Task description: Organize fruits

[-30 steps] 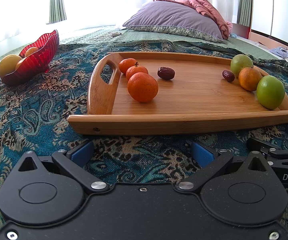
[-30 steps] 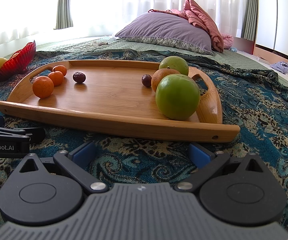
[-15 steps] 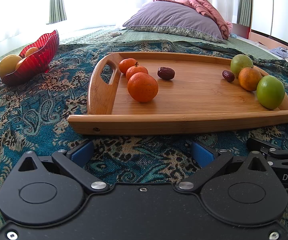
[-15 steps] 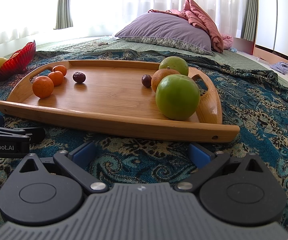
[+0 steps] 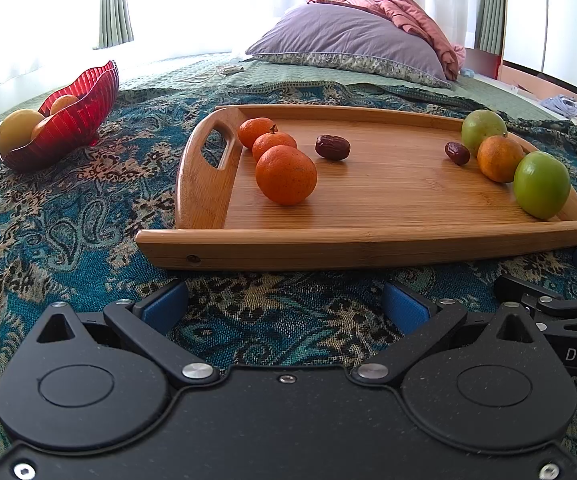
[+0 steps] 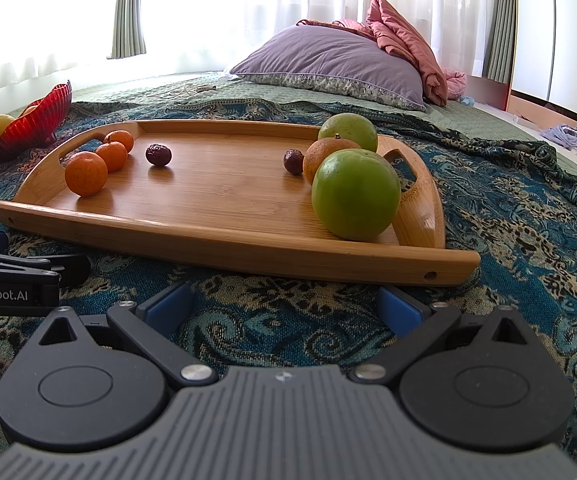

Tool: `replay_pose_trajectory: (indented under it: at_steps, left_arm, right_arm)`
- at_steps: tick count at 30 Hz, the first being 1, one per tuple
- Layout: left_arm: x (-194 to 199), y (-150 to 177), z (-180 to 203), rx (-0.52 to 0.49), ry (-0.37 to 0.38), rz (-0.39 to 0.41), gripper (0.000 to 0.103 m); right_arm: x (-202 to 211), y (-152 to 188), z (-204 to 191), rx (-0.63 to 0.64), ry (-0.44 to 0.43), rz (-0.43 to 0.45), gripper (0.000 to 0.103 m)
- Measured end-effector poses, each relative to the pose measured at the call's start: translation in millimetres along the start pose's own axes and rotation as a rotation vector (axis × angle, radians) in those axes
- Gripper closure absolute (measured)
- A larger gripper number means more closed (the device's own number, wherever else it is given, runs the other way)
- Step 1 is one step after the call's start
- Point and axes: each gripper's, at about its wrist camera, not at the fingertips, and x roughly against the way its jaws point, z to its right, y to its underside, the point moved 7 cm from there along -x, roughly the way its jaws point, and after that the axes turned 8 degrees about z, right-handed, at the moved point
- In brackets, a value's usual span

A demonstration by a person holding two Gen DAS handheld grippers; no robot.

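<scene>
Both grippers, left gripper and right gripper, wide, empty, short of tray; risk: green fruit rolls off the tray's near-right corner if nudged

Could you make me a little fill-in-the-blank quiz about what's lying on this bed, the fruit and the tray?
1. The wooden tray holds two dark dates and ____ green fruits.
2. The bowl left of the tray is ____ in colour.
3. The left gripper and right gripper both stand ____ and hold nothing.
4. The purple pillow lies ____ the tray.

Answers: two; red; open; behind
</scene>
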Motion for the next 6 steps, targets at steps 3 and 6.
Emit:
replay_pose_trajectory:
  at_steps: [3, 6]
  left_arm:
    - [0.1, -0.4, 0.0, -0.002, -0.001, 0.0, 0.0]
    - [0.3, -0.3, 0.0, 0.0, 0.0, 0.002, 0.0]
  right_arm:
    - [0.0, 0.0, 0.0, -0.001, -0.001, 0.0, 0.0]
    - [0.0, 0.1, 0.0, 0.0, 0.0, 0.0, 0.0]
